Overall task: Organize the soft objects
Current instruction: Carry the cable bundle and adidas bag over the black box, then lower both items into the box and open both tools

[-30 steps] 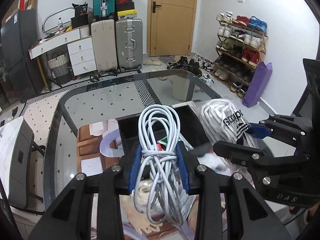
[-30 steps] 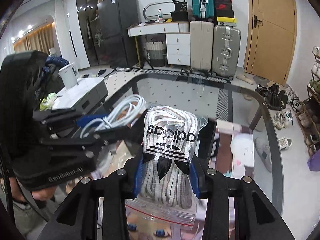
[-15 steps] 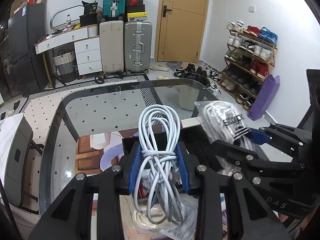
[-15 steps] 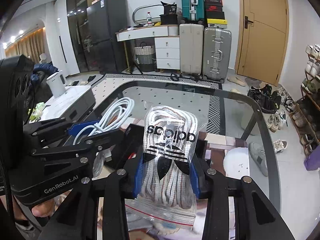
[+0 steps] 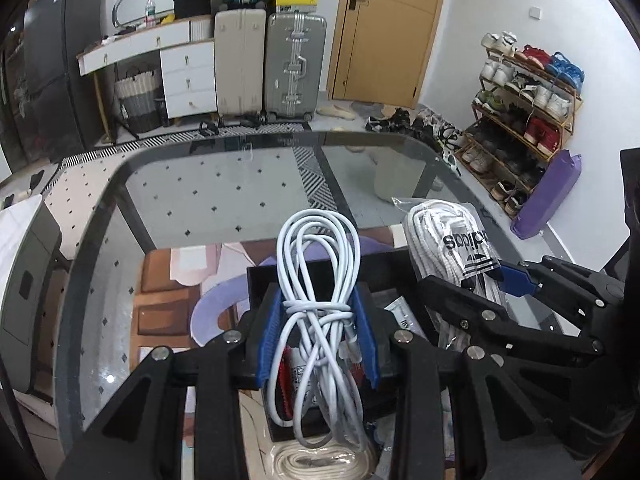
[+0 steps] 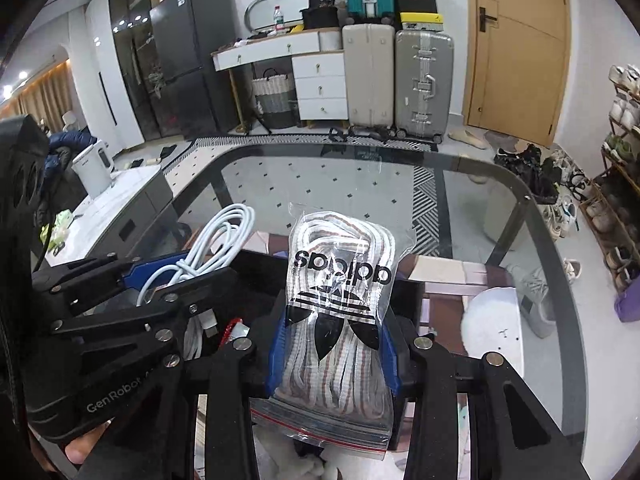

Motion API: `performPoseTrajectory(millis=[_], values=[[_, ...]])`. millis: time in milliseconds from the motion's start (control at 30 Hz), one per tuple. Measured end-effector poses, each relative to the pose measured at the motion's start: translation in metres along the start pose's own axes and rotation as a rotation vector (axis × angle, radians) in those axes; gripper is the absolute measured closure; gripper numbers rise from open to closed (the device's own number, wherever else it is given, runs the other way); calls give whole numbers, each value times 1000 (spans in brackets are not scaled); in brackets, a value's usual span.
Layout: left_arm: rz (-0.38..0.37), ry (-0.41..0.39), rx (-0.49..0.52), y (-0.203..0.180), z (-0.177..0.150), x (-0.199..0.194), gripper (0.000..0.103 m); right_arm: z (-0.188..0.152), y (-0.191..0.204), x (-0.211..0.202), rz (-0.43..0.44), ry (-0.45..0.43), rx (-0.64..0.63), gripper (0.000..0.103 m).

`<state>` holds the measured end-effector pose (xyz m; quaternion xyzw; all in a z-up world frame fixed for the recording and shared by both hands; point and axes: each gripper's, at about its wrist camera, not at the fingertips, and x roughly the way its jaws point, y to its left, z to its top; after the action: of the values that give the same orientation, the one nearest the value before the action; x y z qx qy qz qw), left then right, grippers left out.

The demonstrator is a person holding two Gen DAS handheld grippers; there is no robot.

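I have both hand-held grippers tipped steeply down, side by side over the black box (image 5: 384, 268) on the glass bench (image 5: 224, 184). My left hand-held gripper (image 5: 318, 336) is clenched on the coiled white cable (image 5: 318, 272), its loops standing up between the blue pads (image 5: 270, 332). My right hand-held gripper (image 6: 332, 344) grips the clear bag of laces (image 6: 340, 280) upright, just beside the cable.

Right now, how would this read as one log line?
left gripper: shut on white cable | right gripper: shut on bagged laces | both above black box
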<state>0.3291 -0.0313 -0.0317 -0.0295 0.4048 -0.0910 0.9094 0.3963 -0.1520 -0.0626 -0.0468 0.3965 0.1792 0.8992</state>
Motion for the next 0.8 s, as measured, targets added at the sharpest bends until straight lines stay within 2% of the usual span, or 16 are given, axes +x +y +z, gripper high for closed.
performPoseTrajectory(millis=[367, 600, 700, 767, 800], values=[[37, 40, 10, -5, -8, 8, 69, -13, -11, 26, 51, 76, 46, 64], [37, 40, 23, -6, -8, 8, 69, -18, -16, 28, 62, 89, 63, 61], [52, 37, 8, -2, -7, 7, 58, -18, -21, 27, 71, 85, 86, 57], [62, 22, -10, 4, -7, 4, 45, -16, -26, 26, 78, 81, 100, 53], [53, 17, -17, 6, -6, 4, 43, -16, -27, 25, 81, 78, 107, 50]])
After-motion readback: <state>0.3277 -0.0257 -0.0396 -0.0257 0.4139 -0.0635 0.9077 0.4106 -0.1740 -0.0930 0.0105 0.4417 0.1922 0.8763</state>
